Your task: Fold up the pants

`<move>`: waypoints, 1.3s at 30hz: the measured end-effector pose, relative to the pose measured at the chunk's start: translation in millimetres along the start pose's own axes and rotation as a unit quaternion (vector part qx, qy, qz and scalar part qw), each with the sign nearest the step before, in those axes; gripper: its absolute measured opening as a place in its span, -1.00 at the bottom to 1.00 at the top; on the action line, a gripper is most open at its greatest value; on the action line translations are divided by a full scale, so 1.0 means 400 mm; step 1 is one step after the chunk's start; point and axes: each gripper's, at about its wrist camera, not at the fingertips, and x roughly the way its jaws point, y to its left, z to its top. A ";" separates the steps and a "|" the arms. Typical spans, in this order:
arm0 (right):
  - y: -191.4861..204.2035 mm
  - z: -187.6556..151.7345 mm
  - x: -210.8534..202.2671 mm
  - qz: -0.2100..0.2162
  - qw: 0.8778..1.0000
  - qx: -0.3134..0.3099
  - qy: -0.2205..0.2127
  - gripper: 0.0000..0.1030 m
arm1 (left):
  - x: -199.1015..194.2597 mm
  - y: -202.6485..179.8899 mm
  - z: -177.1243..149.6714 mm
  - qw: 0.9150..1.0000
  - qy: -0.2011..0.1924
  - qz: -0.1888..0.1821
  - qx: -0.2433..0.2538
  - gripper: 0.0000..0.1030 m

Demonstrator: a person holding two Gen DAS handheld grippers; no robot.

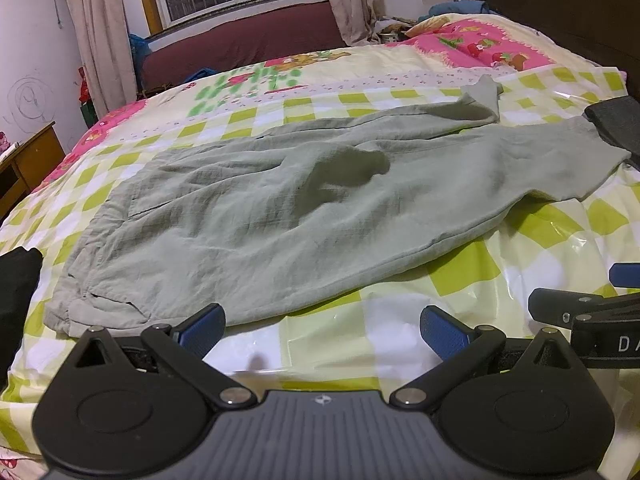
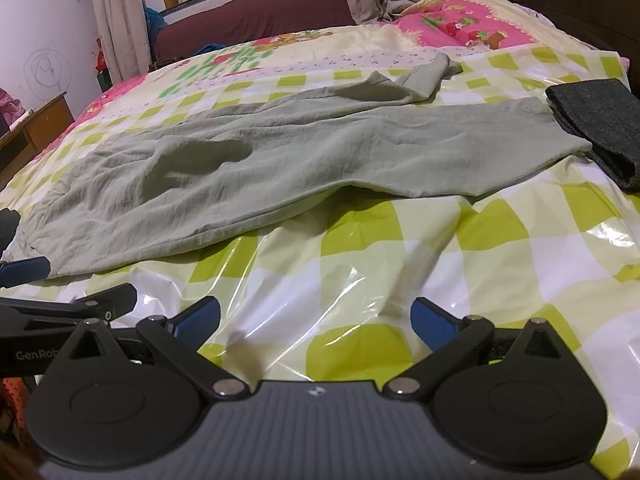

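Pale green pants [image 1: 280, 208] lie spread flat on the bed, waistband at the left near my left gripper, legs running to the right; the far leg's cuff is turned over. In the right wrist view the same pants [image 2: 280, 160] stretch across the bed ahead. My left gripper [image 1: 322, 330] is open just short of the pants' near edge, nothing between its blue pads. My right gripper [image 2: 316, 320] is open over the checked sheet, a short way before the near leg. Each gripper shows at the edge of the other's view.
A folded dark grey garment [image 2: 600, 128] lies at the right by the leg cuffs. A black cloth [image 1: 18, 280] sits at the left edge. The bed has a glossy green-checked cover [image 2: 400, 260]. A wooden desk [image 1: 28, 160] stands left; a dark headboard [image 1: 568, 8] rises right.
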 end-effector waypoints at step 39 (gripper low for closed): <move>0.527 0.117 0.124 0.214 0.937 -0.277 -0.008 0.68 | 0.060 0.515 -0.045 0.983 0.028 0.123 -0.132 1.00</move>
